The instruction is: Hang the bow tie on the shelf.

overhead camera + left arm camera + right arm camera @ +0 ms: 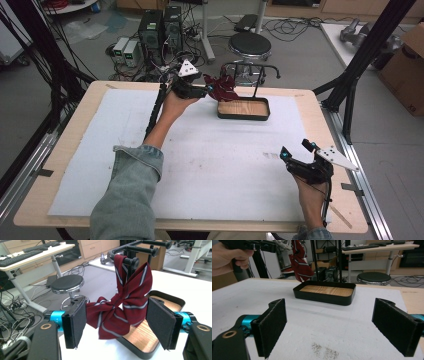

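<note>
A dark red bow tie with grey stripes point(120, 312) is hanging by its strap from a black metal rack with round-capped bars point(135, 251), which is standing at the far edge of the pale wooden worktop covered by a white sheet point(210, 165). The bow is dangling just above the near left corner of a shallow black tray with a wood-grain bottom point(243, 108), and that tray is sitting on the sheet directly in front of the rack.

The left gripper point(209, 91) is being held at the left of the tray, level with the bow. In the left gripper view its jaws are standing wide apart, one black pad point(76, 322) on each side of the bow tie; the bow is lying between them, and whether the left pad is touching the cloth I cannot tell. The grey three-cornered plate point(187, 69) is riding on top of this gripper.

The right gripper point(296, 150) is resting low over the sheet, well apart from the tray, toward the near right corner of the worktop. Its jaws are spread open with nothing between them, pointing toward the tray in the right gripper view point(327, 325).

Beyond the tray and rack, a round black stool point(249, 46) is standing on the grey floor
</note>
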A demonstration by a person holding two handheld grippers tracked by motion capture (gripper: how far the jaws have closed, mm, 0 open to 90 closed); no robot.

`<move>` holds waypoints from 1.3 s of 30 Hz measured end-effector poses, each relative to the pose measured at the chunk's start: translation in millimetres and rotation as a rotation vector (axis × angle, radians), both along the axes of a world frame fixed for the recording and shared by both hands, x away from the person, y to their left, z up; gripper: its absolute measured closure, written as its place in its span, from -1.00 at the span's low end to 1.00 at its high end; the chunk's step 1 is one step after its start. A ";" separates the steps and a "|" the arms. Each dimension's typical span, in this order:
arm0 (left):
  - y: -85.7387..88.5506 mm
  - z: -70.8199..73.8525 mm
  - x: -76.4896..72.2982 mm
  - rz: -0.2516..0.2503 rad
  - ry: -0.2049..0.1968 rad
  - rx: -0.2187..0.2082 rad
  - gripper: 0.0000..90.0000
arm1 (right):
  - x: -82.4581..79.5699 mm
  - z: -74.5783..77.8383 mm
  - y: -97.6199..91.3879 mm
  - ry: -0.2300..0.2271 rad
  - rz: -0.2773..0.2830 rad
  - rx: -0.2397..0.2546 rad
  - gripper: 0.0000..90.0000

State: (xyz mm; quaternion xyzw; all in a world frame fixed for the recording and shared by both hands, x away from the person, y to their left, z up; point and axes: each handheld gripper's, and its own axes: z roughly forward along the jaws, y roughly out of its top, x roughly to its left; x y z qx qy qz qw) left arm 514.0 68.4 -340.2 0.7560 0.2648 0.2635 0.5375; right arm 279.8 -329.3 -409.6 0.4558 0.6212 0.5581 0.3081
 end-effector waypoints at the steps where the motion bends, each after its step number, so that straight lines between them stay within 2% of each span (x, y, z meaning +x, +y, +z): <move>1: 0.7 0.8 -1.7 -0.002 -0.002 -0.005 -0.27 | -0.1 0.1 -0.1 -0.001 -0.001 0.004 -0.75; 11: 18.1 19.7 -32.3 -0.007 -0.027 -0.062 -0.33 | -0.4 0.3 0.0 -0.007 -0.003 -0.003 -0.75; 17: 37.6 32.1 -60.0 0.000 -0.050 -0.095 -0.35 | -0.1 0.1 1.1 -0.005 -0.004 -0.006 -0.75; 22: 56.5 37.2 -87.9 0.017 -0.080 -0.107 -0.39 | -0.3 0.0 1.8 -0.006 -0.006 -0.010 -0.75; 27: 78.0 36.3 -117.2 0.055 -0.100 -0.118 -0.46 | -0.4 0.2 2.2 -0.009 -0.005 -0.012 -0.75; 28: 88.2 35.0 -128.6 0.063 -0.107 -0.121 -0.47 | -0.4 0.1 2.2 -0.009 -0.005 -0.014 -0.75; 32: 104.3 31.8 -144.7 0.090 -0.119 -0.127 -0.51 | 0.0 0.2 2.4 -0.009 -0.009 -0.015 -0.75; 36: 126.7 22.5 -165.2 0.136 -0.129 -0.140 -0.55 | -0.3 0.3 2.4 -0.010 -0.007 -0.015 -0.75; 39: 140.9 13.3 -179.0 0.163 -0.120 -0.136 -0.60 | -0.6 0.6 3.6 -0.013 -0.007 -0.019 -0.75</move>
